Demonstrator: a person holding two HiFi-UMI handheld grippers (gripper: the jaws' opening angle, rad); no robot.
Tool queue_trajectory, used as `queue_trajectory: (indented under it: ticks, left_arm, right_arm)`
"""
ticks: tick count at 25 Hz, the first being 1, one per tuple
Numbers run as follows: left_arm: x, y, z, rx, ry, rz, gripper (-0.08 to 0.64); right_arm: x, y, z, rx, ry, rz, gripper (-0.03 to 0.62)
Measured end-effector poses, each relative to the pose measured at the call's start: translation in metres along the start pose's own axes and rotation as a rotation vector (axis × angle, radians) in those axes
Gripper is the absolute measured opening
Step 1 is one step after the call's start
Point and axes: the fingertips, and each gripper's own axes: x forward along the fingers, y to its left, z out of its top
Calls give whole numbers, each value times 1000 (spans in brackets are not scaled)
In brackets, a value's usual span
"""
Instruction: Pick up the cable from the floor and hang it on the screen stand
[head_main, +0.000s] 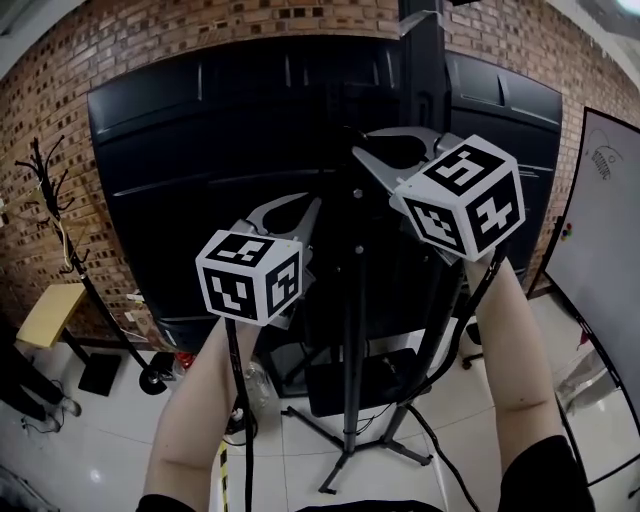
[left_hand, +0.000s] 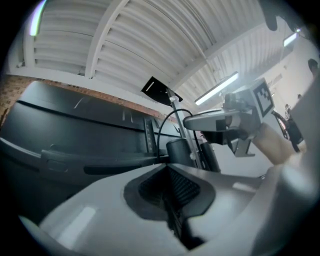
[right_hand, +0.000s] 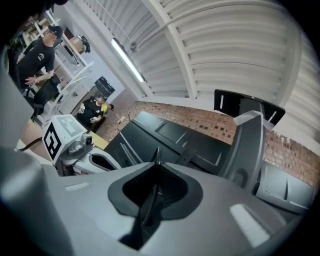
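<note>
Both arms are raised at the back of the screen (head_main: 200, 130), which sits on its stand (head_main: 350, 330).

Left gripper (left_hand: 166, 166): you have the jaws closed, pads pressed together. A thin black cable (left_hand: 164, 122) lies pinched in the seam between them.

Right gripper (right_hand: 157, 162): its jaws are also closed. A dark strand of the same cable runs down the seam, and a short bit pokes out past the tips.

Cable position: it is off the floor, up at screen height. In the left gripper view it leaves your left jaws, arcs up and over, and runs to the right gripper. That places it between the two grippers, just behind the screen. The arc crosses in front of the stand's upper pole. You cannot tell from any view whether it touches the pole or rests on any part of the stand. In the head view it is lost against the black screen back.

Relative pose, head view: your right gripper is higher and close to the stand's upright column. Your left gripper is lower and to its left, and the two sets of tips are near each other.

Surroundings:
- A brick wall (head_main: 150, 40) stands behind the screen.
- A coat rack (head_main: 50, 190) stands at the left.
- A whiteboard (head_main: 600, 230) stands at the right.
- People (right_hand: 40, 55) are far off in the right gripper view.
</note>
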Motion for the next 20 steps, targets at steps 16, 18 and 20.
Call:
queue_trajectory:
  ticks: [16,18,20]
  left_arm:
    - [20,-2,-3,-22,-6,19,5]
    - [21,0,-5,-29,-6,24,5]
    - [20,2,-5,-37,-13,29,5]
  right_arm:
    - [-26,-64,-63,144,76,-135,26]
    - [-28,-60,-74,158,90,-129,26]
    - [-30,-54,-84,167,106,-126,26]
